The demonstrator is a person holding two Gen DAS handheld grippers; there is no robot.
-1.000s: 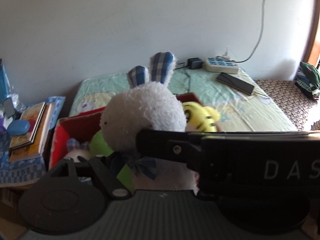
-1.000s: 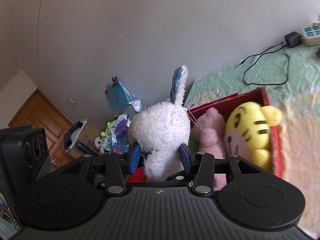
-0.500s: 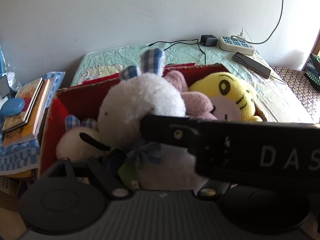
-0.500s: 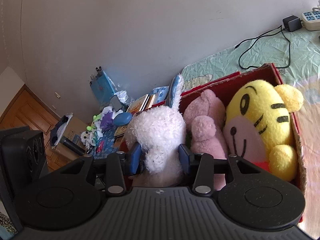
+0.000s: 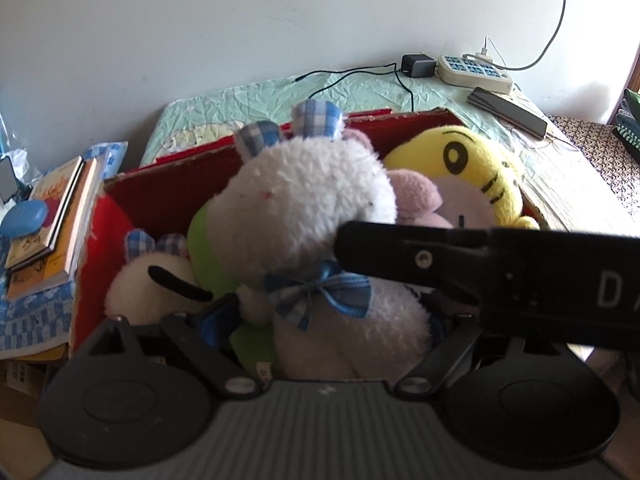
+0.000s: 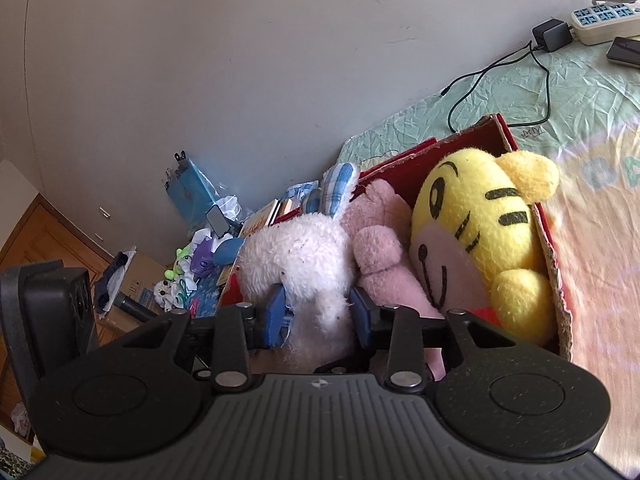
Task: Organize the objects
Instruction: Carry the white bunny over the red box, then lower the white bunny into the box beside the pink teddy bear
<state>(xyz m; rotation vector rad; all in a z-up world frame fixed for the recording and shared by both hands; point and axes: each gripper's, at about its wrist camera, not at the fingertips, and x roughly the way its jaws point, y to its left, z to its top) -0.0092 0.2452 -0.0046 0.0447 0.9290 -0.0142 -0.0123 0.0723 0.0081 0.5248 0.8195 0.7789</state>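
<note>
While the white rabbit [image 5: 304, 216] settles into the red box [image 5: 160, 196], ease it low beside the pink toy [image 6: 376, 236] at three o'clock. Left gripper [image 5: 324, 320] jaws opening around its body; right gripper [image 6: 318, 312] closing, blue pads [image 6: 275, 312] pinching its fur.

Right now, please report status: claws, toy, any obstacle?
Left claw opening around white rabbit. Right claw closing, pads pressing its body. Rabbit low in red box, crowded by pink plush.
</note>
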